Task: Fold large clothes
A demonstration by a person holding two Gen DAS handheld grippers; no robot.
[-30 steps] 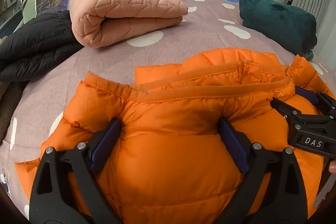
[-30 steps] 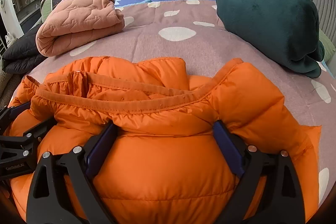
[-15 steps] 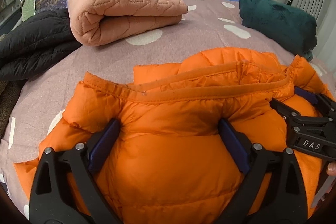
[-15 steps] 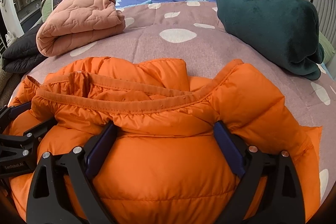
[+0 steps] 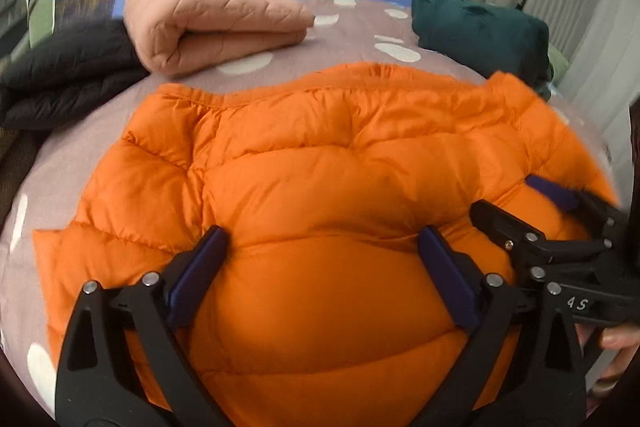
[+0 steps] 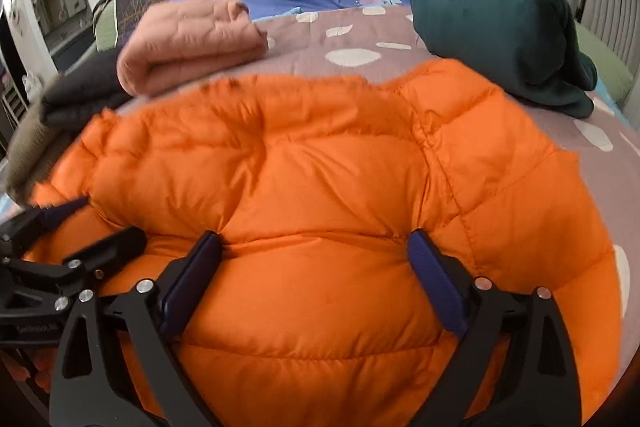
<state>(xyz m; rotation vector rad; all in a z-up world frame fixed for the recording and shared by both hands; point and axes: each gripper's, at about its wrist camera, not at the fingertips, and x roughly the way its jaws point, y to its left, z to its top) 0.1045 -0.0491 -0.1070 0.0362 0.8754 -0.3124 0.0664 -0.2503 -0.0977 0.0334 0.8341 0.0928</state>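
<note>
Flipped forward now: both claws have carried the orange jacket [image 5: 328, 187] edge over toward twelve o'clock, left gripper [image 5: 324, 275] and right gripper [image 6: 316, 267] each clenched on puffy fabric, jacket doubled on the bed [image 5: 100, 131], fold nearly laid

Orange jacket [image 5: 328, 167] — mauve, white-spotted bedspread [image 5: 352, 43]

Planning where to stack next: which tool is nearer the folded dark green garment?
Right. The right tool sits on the jacket's side below the green garment; the left tool sits farther off, toward the pink quilted bundle.
</note>
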